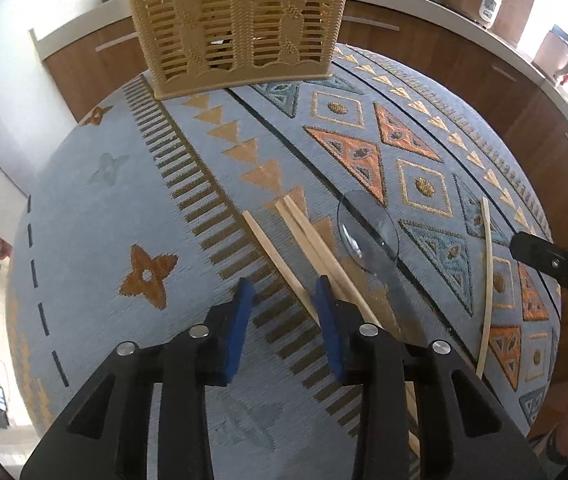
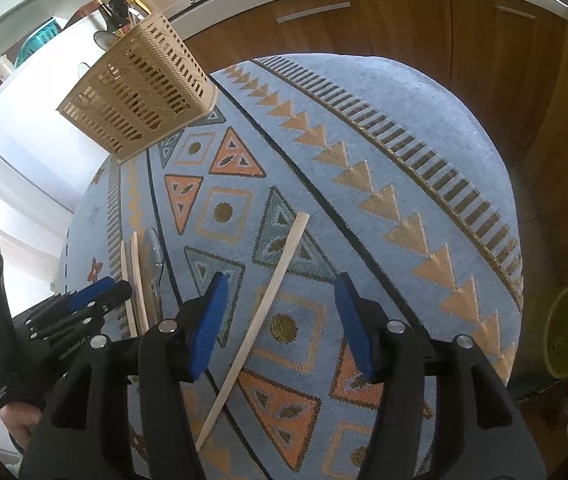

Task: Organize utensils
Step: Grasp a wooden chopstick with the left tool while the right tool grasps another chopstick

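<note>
On the patterned blue table, taken from left to right:
Utensil basket (image 1: 235, 20): stood upright at the far end of the table (image 1: 103, 216), a tan slotted holder, well apart from both grippers
Left gripper (image 1: 284, 292): pointed steeply down just above the cloth; its blue fingers (image 1: 239, 332) stood partly apart, pressing on nothing
Single chopstick (image 1: 275, 258): lay flat, its near end running into the gap between the left fingers; whether a pad touched it could not be told
Chopstick pair (image 1: 316, 246): lay side by side just right of the single one, passing beside the outer face of the right-hand finger
Clear spoon (image 1: 368, 234): lay flat just right of the pair, bowl toward the far end, hard to make out against the pattern
Pale chopstick (image 2: 261, 316): lay alone, well apart from the others, slanting across the orange and blue triangles
Right gripper (image 2: 279, 292): hovered over the pale chopstick with its fingers (image 2: 207, 324) spread wide; the stick ran between them nearer the left pad, gripped by neither
Person: a hand (image 2: 19, 420) showed under the left gripper's handle in the right wrist view
</note>
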Motion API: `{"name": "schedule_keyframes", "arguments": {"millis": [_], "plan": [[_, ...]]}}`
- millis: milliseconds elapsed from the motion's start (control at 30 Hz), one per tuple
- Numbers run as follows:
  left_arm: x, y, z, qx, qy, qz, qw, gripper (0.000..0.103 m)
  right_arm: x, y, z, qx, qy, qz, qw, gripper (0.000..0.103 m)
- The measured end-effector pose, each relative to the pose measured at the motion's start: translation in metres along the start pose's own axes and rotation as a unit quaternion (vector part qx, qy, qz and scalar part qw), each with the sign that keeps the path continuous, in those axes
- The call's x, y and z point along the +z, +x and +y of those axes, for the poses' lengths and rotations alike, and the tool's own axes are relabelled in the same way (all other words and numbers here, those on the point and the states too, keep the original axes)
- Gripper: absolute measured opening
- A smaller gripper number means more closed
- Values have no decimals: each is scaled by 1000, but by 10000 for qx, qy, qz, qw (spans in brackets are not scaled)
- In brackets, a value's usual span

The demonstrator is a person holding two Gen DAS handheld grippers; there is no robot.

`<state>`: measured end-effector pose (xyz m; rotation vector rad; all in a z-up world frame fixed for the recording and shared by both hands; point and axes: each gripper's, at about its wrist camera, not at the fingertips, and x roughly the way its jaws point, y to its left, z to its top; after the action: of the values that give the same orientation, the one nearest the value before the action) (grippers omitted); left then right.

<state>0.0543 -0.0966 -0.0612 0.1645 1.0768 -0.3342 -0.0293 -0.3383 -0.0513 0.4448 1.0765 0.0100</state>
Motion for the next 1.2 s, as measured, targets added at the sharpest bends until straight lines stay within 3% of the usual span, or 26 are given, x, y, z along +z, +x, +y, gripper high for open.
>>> {"name": "schedule_keyframes", "arguments": {"millis": [100, 167, 200, 333, 400, 433, 567, 600, 667, 767, 933, 1200], "plan": [[0, 3, -12, 213, 221, -37, 9995, 35, 0, -2, 2, -8, -47, 17, 10000, 52], [-1, 2, -12, 246, 288, -117, 9992, 26, 1, -1, 5, -13, -109, 56, 9999, 52], [-2, 1, -10, 284, 304, -144, 9990, 11, 0, 0, 7, -18, -152, 79, 9999, 52], [-4, -2, 1, 28, 377, -138, 9992, 8, 1, 7, 17, -204, -343, 191, 9990, 51], [-6, -4, 5, -51, 392, -151, 9991, 5, 1, 10, 22, -348, -451, 232, 9981, 43], [-6, -5, 8, -97, 373, -152, 9991, 4, 2, 14, 25, -467, -547, 297, 9970, 37], [-7, -6, 16, -283, 290, -157, 9991, 4, 5, 25, 33, -737, -842, 509, 9924, 28], [-8, -6, 19, -314, 263, -156, 9990, 4, 5, 30, 38, -809, -976, 623, 9900, 20], [-8, -6, 25, -389, 138, -129, 9991, 4, 4, 33, 46, -876, -1192, 699, 9865, 9], [-7, -8, 40, -503, -188, -102, 9985, 4, 3, 33, 58, -781, -1590, 851, 9805, 3], [-2, -3, 63, -582, -533, -42, 9969, 4, 7, 33, 65, -839, -1873, 1023, 9734, 3], [4, 0, 64, -776, -268, 231, 9964, 6, 9, 39, 61, -751, -1873, 1481, 9682, 4]]}}
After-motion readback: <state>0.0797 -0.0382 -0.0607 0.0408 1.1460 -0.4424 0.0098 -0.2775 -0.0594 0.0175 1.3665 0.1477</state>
